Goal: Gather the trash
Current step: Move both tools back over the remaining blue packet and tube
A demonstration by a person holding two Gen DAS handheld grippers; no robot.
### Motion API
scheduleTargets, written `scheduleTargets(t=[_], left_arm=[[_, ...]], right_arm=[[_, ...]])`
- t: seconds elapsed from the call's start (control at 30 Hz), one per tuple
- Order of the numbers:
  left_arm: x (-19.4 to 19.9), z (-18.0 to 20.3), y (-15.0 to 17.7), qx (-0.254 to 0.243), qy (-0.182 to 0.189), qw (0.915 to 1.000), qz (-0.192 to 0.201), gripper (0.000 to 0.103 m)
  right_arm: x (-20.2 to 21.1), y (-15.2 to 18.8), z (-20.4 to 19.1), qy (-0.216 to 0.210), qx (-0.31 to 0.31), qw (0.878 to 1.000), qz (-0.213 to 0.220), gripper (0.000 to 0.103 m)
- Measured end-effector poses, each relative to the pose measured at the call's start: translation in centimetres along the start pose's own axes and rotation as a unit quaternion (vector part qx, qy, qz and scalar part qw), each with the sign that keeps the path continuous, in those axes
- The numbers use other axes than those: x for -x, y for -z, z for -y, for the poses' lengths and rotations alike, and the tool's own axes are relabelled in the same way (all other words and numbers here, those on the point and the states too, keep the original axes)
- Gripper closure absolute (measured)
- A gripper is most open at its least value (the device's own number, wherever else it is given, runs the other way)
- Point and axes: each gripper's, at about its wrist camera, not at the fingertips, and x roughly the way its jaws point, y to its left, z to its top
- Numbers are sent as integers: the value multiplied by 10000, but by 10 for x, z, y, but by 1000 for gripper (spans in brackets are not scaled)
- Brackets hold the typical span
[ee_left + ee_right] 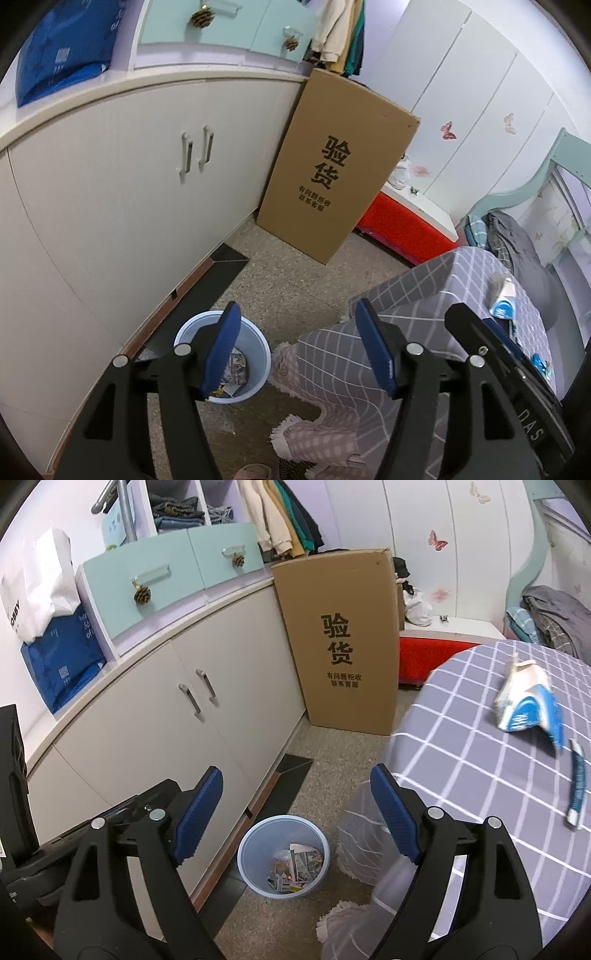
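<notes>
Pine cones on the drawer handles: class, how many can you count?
2. One pine cone hangs from the left turquoise drawer's handle, the other pine cone from the right drawer's handle. Others may be hidden out of view.

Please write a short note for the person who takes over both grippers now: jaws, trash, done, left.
Left gripper: jaws open, nothing between them.
Right gripper: jaws open, also empty.
Blue waste bin stands on the floor by the white cabinet; wrappers and paper scraps already lie inside.
Left on the checked tablecloth: a torn blue-and-white carton and a thin blue-and-white wrapper strip.
Next, probably: pick up the carton, then the strip, and drop them in the bin.
</notes>
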Motion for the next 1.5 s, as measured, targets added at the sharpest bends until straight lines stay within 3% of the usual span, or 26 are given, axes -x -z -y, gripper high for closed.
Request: scheduleTargets(t=[0.23, 0.5, 0.73, 0.93, 1.07, 1.3, 1.4, 1.47, 1.5], left_arm=[[26, 45, 11, -314, 157, 9993, 94, 38], [43, 124, 34, -934, 314, 9951, 102, 35], [26, 207, 66, -1591, 681, 9845, -278, 32], [1, 264, 85, -1903, 864, 9756, -668, 32], [-19, 296, 97, -2270, 807, 9672, -806, 32], [-50, 330, 113, -2915, 582, 9501, -949, 52], [-58, 337, 117, -3083, 540, 9440, -1044, 67], [-59, 339, 118, -3184, 463, 9420, -957, 88], [-58, 338, 118, -3201, 506, 9411, -966, 88]], right_arm=[[47, -2, 36, 139, -198, 9994, 246, 21], [104, 0, 104, 390, -529, 9968, 455, 21], [139, 11, 186, 862, -1084, 9895, 404, 19], [148, 22, 254, 1132, -1597, 9806, 96, 17], [150, 29, 286, 1286, -1853, 9742, 47, 17], [147, 33, 311, 1278, -2039, 9706, -73, 17], [144, 32, 317, 1304, -2055, 9698, -125, 17], [139, 30, 319, 1284, -2074, 9696, -198, 17], [136, 27, 319, 1294, -2046, 9700, -230, 17]])
